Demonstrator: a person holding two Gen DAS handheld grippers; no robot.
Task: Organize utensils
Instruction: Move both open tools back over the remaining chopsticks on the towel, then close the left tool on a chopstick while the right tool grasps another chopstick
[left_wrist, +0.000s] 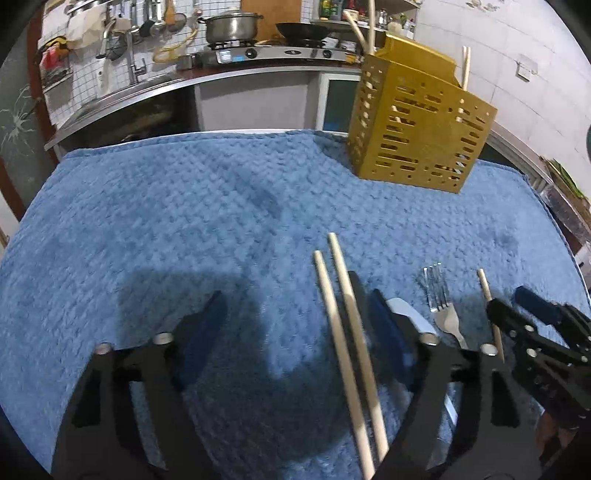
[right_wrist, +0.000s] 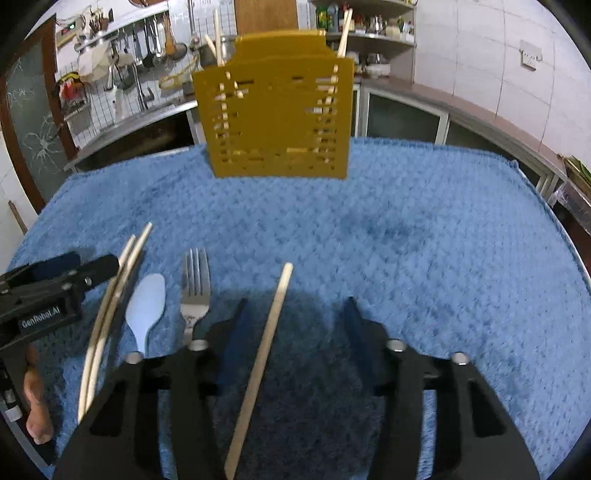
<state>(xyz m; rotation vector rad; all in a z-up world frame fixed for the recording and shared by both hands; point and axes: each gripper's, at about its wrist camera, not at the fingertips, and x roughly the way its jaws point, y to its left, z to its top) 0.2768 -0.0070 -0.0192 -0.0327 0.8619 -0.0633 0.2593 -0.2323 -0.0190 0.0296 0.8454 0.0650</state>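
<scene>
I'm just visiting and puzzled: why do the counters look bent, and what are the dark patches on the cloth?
Left wrist view: the fisheye lens bows the steel kitchen counter and darkens the corners; the left gripper shadows the blue textured cloth. Right wrist view: same bending; the perforated yellow utensil holder looks slightly blurred.

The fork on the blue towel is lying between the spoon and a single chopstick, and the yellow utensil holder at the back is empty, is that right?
Not quite. The yellow utensil holder is not empty: chopsticks stick out of its top, as the right wrist view shows. The rest holds: the fork lies on the blue towel between the spoon and a single chopstick.
</scene>
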